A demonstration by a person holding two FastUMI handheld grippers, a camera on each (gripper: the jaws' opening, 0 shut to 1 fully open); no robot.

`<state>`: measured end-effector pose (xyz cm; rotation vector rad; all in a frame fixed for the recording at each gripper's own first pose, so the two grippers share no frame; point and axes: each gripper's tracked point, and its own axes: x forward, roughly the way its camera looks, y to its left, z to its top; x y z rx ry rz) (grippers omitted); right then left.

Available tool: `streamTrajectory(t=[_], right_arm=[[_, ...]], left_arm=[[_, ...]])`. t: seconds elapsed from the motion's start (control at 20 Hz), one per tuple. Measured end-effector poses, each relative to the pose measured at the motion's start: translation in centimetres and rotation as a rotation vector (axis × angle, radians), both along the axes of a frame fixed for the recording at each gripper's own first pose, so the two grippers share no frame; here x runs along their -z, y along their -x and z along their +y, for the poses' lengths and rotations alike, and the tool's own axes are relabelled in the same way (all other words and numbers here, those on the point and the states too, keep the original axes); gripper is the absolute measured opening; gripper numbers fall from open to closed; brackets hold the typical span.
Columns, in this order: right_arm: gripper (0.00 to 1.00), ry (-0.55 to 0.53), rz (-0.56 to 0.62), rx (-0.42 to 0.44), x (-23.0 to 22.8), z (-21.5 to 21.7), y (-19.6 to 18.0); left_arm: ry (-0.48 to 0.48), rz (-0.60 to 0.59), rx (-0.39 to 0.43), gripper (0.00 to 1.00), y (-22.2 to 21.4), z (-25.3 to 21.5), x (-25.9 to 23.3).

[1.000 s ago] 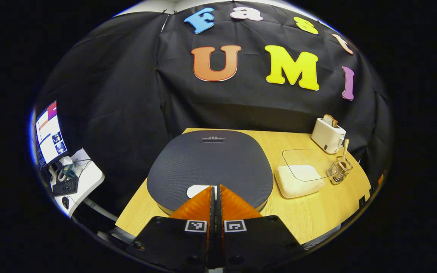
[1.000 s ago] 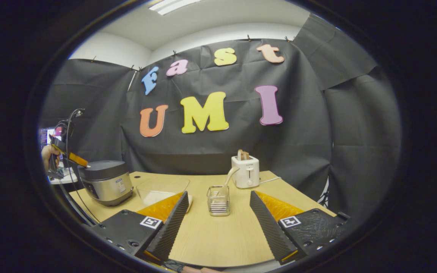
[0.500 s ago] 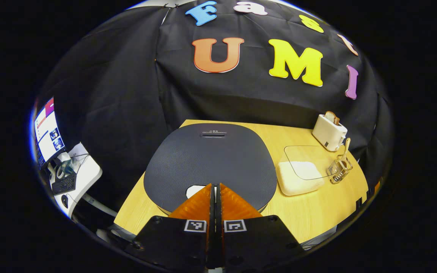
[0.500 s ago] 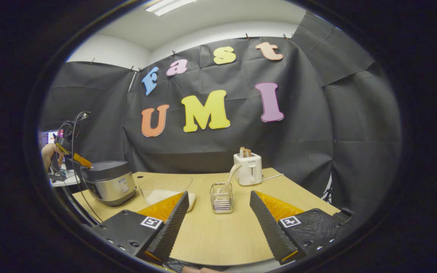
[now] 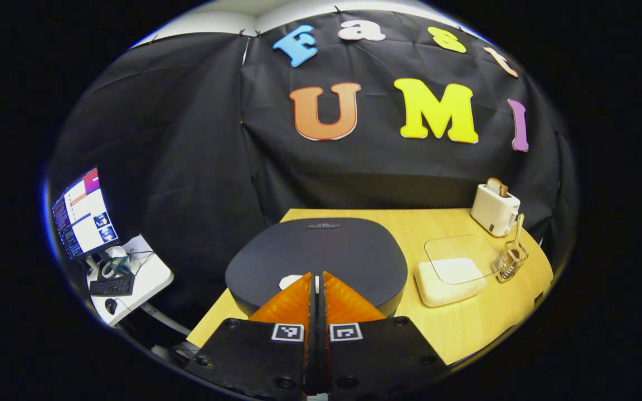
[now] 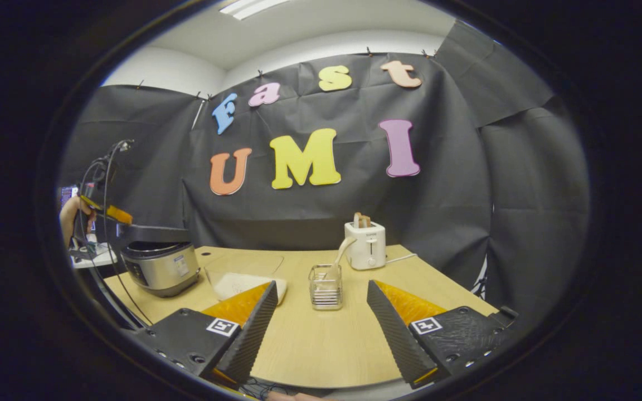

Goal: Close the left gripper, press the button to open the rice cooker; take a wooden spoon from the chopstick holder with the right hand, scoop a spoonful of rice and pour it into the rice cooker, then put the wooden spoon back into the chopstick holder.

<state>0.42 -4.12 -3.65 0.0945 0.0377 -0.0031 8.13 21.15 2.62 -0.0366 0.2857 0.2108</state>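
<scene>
The rice cooker [image 6: 160,268] stands at the table's left end, its dark lid [image 6: 152,232] lifted a little above the pot rim. In the left gripper view the lid [image 5: 326,250] spreads just beyond my left gripper [image 5: 316,274], which is shut and empty, its tips over the white button [image 5: 288,280]. A hand [image 6: 70,214] holds that gripper [image 6: 110,211] by the lid's front edge. My right gripper [image 6: 321,284] hangs open and empty over the table's near side. Just beyond it stands the wire chopstick holder [image 6: 325,288] with the wooden spoon [image 6: 344,249] upright in it. A clear container of rice [image 6: 240,278] sits between cooker and holder.
A white toaster [image 6: 365,250] with bread in its slots stands at the back of the wooden table [image 6: 321,345], behind the holder. Off the table's left end is a side desk [image 5: 131,273] with a keyboard and a lit monitor [image 5: 84,220].
The cooker's lid has popped up from flat to slightly raised. My left gripper has risen and tilted back with it, staying shut. The right gripper has barely moved.
</scene>
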Motion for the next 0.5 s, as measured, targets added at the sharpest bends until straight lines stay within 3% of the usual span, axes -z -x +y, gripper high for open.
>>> streamTrajectory(t=[0.1,0.25,0.3,0.35,0.5], right_arm=[[0.96,-0.002,0.005,0.001,0.1,0.0,-0.1],[0.96,0.007,0.009,0.004,0.2,0.1,-0.4],[0.96,0.011,0.012,0.004,0.4,0.1,-0.5],[0.96,0.013,0.017,0.004,0.5,0.1,-0.6],[0.96,0.016,0.033,0.005,0.7,0.4,-1.4]], left_arm=[[0.014,-0.073,0.008,0.13,0.4,-0.9,-2.3],[0.016,-0.129,0.010,0.71,2.0,-1.6,-3.6],[0.015,-0.144,0.012,0.75,2.3,-2.0,-3.8],[0.013,-0.158,0.010,0.94,2.9,-2.5,-3.8],[0.028,-0.202,0.011,0.96,4.1,-4.0,-3.7]])
